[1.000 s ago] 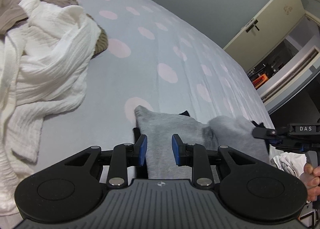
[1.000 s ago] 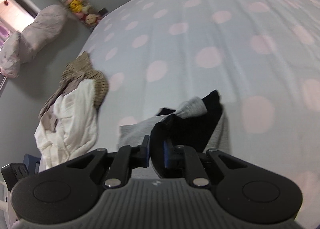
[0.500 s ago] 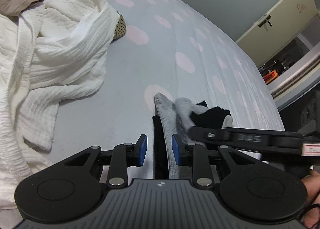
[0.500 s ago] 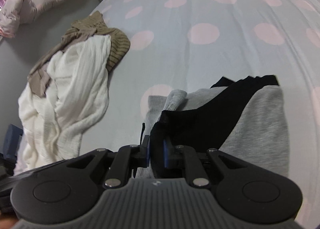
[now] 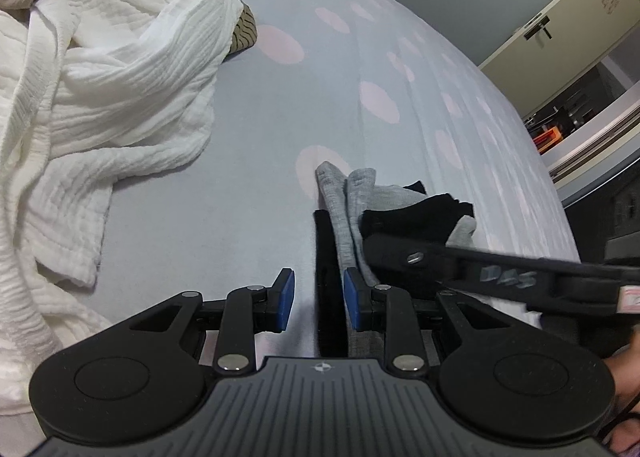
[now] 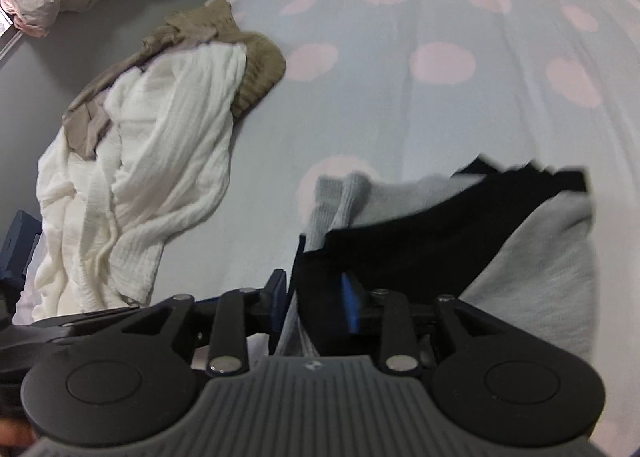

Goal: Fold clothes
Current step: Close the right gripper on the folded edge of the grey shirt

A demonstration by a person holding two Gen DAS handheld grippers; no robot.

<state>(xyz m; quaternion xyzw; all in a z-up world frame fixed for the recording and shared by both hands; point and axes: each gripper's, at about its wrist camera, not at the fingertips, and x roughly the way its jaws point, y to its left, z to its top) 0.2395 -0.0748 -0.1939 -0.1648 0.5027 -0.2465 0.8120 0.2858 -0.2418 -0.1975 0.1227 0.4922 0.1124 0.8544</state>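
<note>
Right gripper (image 6: 314, 297) opening over the garment (image 6: 532, 265), black edge between the pads, hardly pinched. Left gripper (image 5: 319, 299) just beside, part open, the garment's near edge in the gap, fabric running straight ahead on the bed (image 5: 200, 217).

Left gripper (image 5: 319, 300): black plastic, two round discs at the base, ribbed grey centre plate with a small cross-in-circle mark, linkage arms with silver rivets, blue pads (image 5: 285, 300) on the fingers. Right gripper (image 6: 316, 299): same build, same blue pads, silver rivets, ribbed grey plate. In the left wrist view the right gripper shows side-on as a long black bar with a silver screw, raised grey lettering and a small pale label near the handle end.
</note>
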